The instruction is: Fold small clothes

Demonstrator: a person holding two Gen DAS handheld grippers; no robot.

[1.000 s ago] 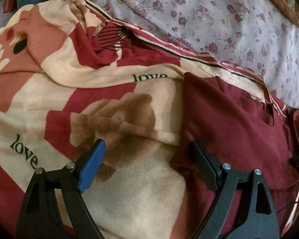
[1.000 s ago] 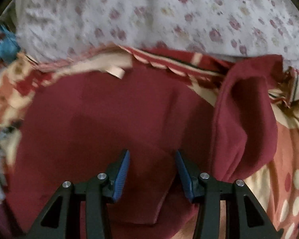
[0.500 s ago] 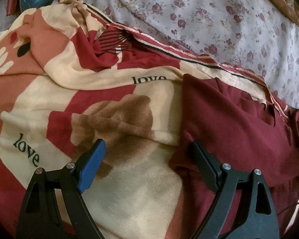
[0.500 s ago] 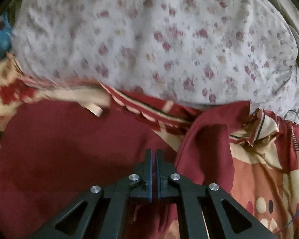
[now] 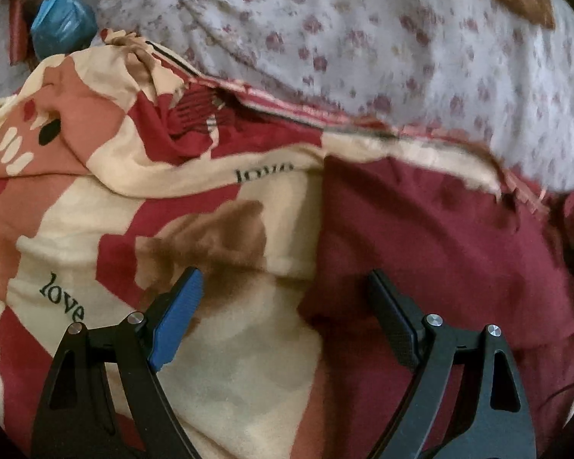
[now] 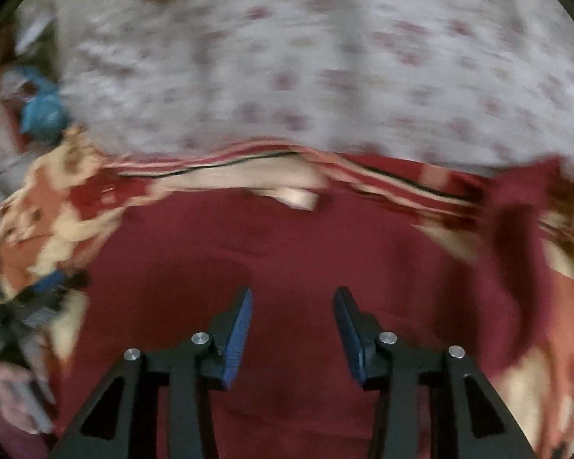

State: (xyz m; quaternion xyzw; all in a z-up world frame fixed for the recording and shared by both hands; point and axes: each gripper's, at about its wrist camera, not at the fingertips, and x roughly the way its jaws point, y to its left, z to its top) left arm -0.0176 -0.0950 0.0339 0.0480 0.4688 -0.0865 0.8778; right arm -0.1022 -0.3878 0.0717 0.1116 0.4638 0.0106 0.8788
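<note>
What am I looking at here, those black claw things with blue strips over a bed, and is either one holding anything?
Those are two hand-held grabbing tools, each with two fingers and a camera looking along them, so one picture comes from each hand. The left gripper stands wide open over a cream, red and brown fleece blanket printed "love". The right gripper has just been opening, with nothing between its fingers, above a dark maroon cloth garment spread on that blanket. Behind lies a pale floral bedsheet. Neither tool holds anything.
</note>
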